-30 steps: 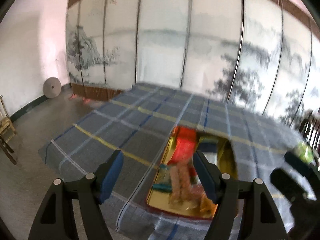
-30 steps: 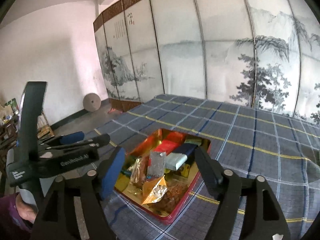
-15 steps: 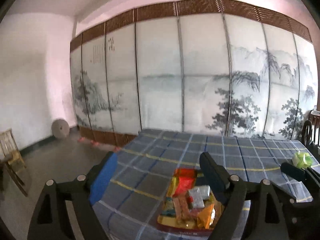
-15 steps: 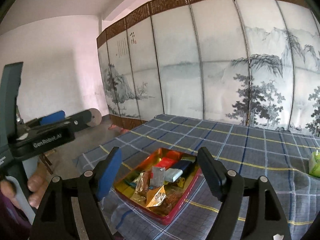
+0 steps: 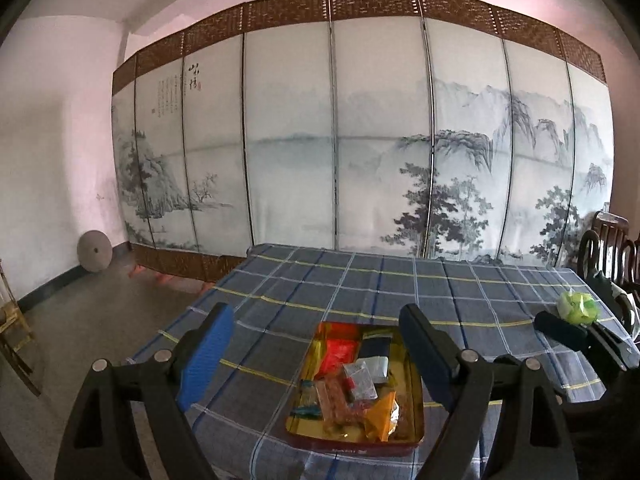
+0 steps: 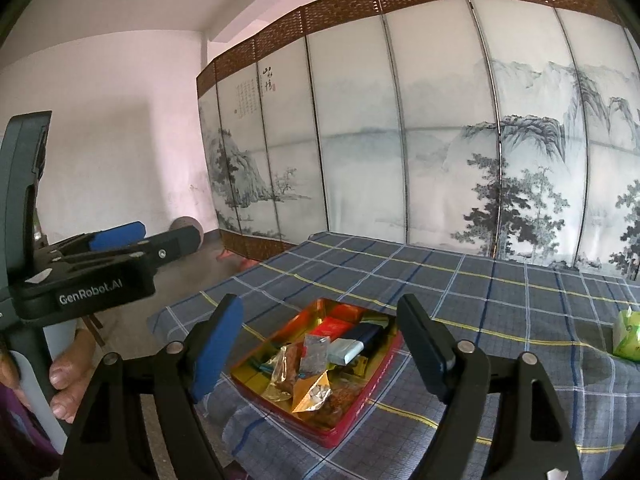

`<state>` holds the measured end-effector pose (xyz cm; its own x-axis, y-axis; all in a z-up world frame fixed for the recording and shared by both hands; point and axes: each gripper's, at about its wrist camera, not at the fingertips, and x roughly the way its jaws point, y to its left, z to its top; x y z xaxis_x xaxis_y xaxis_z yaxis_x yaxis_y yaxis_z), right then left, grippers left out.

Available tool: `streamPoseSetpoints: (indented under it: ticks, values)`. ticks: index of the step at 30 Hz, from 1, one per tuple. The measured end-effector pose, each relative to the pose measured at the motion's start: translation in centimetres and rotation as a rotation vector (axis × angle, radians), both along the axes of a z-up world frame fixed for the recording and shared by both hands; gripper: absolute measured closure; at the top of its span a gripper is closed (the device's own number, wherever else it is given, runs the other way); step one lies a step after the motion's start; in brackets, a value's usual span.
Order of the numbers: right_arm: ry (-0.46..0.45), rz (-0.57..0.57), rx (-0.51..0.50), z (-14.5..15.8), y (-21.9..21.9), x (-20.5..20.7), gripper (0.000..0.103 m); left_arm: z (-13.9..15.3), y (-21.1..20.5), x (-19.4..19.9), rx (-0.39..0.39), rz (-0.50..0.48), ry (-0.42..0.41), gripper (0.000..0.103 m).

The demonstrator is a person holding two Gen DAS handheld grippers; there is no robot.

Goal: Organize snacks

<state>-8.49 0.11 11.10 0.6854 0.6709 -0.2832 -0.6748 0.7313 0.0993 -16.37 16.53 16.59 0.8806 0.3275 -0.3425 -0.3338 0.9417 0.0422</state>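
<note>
A red tin tray (image 5: 352, 450) with a gold inside sits near the front edge of the table (image 5: 360, 280). It holds several wrapped snacks: an orange packet (image 5: 382, 416), a silver sachet (image 5: 360, 378) and a red packet (image 5: 340, 354). My left gripper (image 5: 316, 314) hangs open above and before the tin, with nothing between its fingers. My right gripper (image 6: 320, 304) is also above the tin (image 6: 360, 412), its jaws opening and empty. A green packet (image 5: 578, 307) lies alone on the cloth at the right and also shows as the green packet (image 6: 628, 338) in the right wrist view.
A blue checked cloth covers the table. A painted folding screen (image 5: 332, 140) stands right behind it. Dark wooden chairs (image 5: 604, 248) are at the right, a light chair (image 5: 12, 332) and a round stone disc (image 5: 94, 250) at the left. A hand (image 6: 64, 376) holds the left gripper's handle.
Both grippers have risen and drawn back from the tin, so it looks smaller and lower. The left jaws have spread wider; the right jaws have widened a little.
</note>
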Motion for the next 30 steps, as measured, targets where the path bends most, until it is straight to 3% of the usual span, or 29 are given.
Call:
streamPoseSetpoints:
  ticks: [30]
  values:
    - [0.017, -0.016, -0.016, -1.0, 0.0, -0.1, 0.01, -3.4, 1.6, 1.7, -0.017, 0.042, 0.114, 0.016]
